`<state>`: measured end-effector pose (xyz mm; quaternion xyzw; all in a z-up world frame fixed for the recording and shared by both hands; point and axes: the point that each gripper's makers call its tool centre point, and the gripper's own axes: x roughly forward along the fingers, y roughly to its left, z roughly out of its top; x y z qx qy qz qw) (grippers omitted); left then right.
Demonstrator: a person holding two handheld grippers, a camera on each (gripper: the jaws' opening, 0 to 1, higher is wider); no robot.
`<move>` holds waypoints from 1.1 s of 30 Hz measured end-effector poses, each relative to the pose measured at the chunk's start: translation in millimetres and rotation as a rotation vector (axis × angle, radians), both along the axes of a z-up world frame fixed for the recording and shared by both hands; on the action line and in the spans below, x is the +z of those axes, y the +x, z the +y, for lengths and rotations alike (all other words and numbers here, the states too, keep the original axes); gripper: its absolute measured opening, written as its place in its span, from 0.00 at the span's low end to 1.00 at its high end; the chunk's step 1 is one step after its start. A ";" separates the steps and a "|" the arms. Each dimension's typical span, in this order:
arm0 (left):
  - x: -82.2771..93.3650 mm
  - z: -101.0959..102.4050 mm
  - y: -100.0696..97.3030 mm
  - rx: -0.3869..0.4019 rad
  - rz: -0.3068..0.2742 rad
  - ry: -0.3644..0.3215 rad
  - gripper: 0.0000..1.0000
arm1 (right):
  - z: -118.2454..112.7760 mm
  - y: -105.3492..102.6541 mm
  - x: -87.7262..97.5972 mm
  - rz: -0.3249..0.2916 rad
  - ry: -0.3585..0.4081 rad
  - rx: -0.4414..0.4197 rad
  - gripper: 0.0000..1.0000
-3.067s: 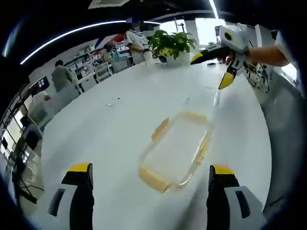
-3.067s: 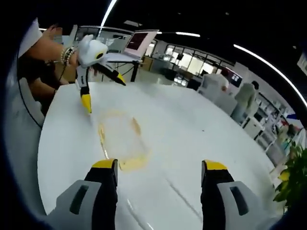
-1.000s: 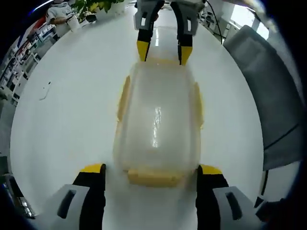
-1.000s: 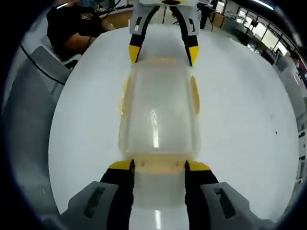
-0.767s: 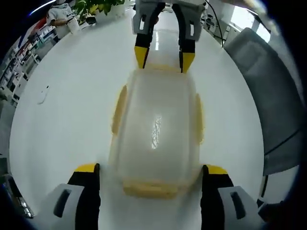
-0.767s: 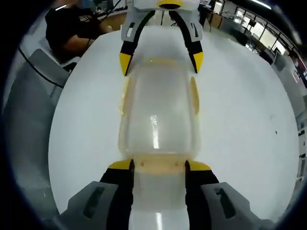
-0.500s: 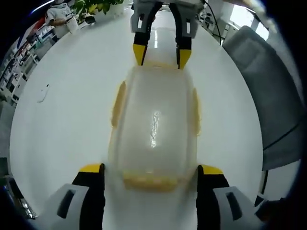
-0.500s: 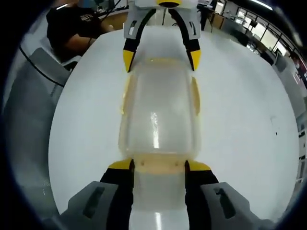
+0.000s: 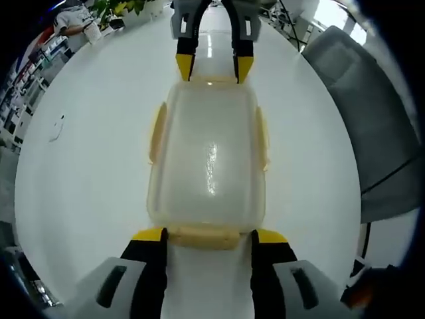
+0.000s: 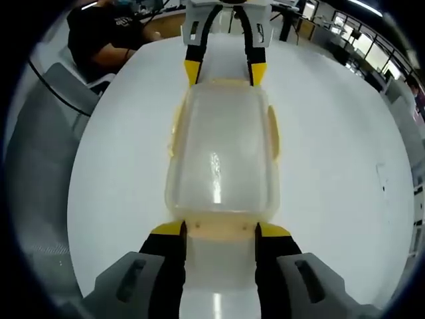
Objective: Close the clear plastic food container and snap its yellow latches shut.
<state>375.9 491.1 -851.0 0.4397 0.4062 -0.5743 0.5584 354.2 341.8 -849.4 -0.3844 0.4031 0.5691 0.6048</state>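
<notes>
A clear plastic food container [image 9: 207, 159] lay lid-on along the middle of a white table [image 9: 86, 173], gripped at both short ends. In the left gripper view, the left gripper [image 9: 207, 234] stood nearest, its yellow-tipped jaws narrowed onto the near end latch [image 9: 202, 237], one tip at each corner. Side latches [image 9: 157, 131] ran along both long edges. At the far end, the right gripper [image 9: 211, 66] pressed its tips against the opposite rim. The right gripper view showed the right gripper [image 10: 219, 229] likewise clamped across its end latch [image 10: 220, 230]. Beyond, a grey chair [image 9: 372, 126] stood at the right, and a seated person [image 10: 109, 33] and potted plant [image 9: 116, 8] farther off
</notes>
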 end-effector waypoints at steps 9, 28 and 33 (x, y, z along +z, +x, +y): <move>5.1 4.1 -3.1 -0.002 0.003 -0.024 0.34 | -0.4 -0.5 -0.4 0.002 0.005 0.007 0.37; 5.1 7.1 -6.1 -0.007 0.004 0.011 0.34 | -0.8 0.8 -1.8 0.013 -0.068 0.007 0.39; 4.9 8.5 -5.6 -0.014 0.008 -0.015 0.34 | -0.5 1.7 -2.0 0.017 -0.088 -0.013 0.38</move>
